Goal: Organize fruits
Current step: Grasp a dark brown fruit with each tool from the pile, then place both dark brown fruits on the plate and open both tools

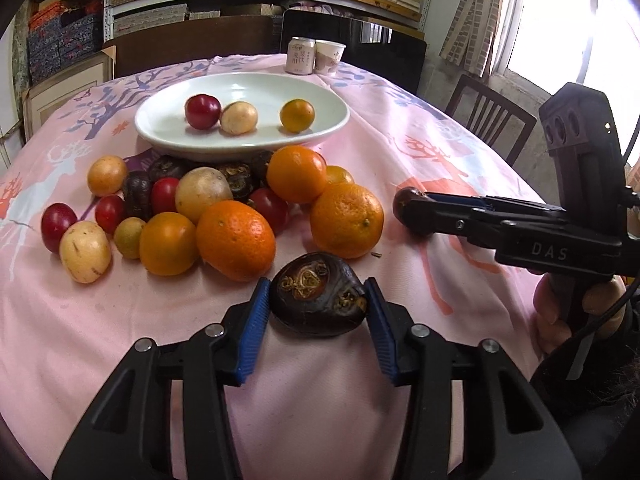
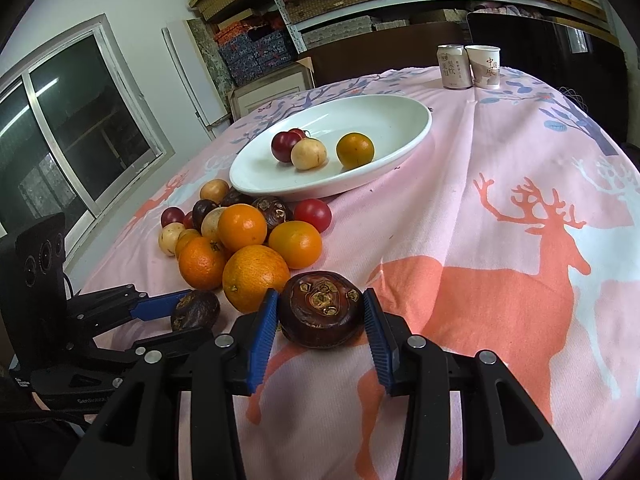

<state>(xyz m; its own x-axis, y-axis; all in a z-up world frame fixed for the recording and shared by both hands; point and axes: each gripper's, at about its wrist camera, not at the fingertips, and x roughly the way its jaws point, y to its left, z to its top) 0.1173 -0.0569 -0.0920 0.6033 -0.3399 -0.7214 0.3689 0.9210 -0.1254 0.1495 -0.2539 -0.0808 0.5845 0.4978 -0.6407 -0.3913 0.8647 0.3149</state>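
Both claws grip dark water chestnuts: left claw (image 1: 316, 304) one, right claw (image 2: 320, 312) another. Lift slowly, then lower gently into white plate (image 1: 160, 136).

Brightness: daylit, even across the pink tablecloth (image 1: 400, 128); shelves at 12 o'clock dimmer.
Source: window (image 1: 560, 20) at 2 o'clock in left wrist view, blown out to white; second window (image 2: 80, 128) at 9 o'clock in right wrist view, dark glass.
Shadows: soft, short, under white plate (image 1: 240, 144) and fruit pile.
Glare: small highlights on oranges (image 1: 236, 240) and plate rim.
Distortion: strong fisheye bowing, black vignette at corners.
Focus: centre sharp; edges slightly soft.
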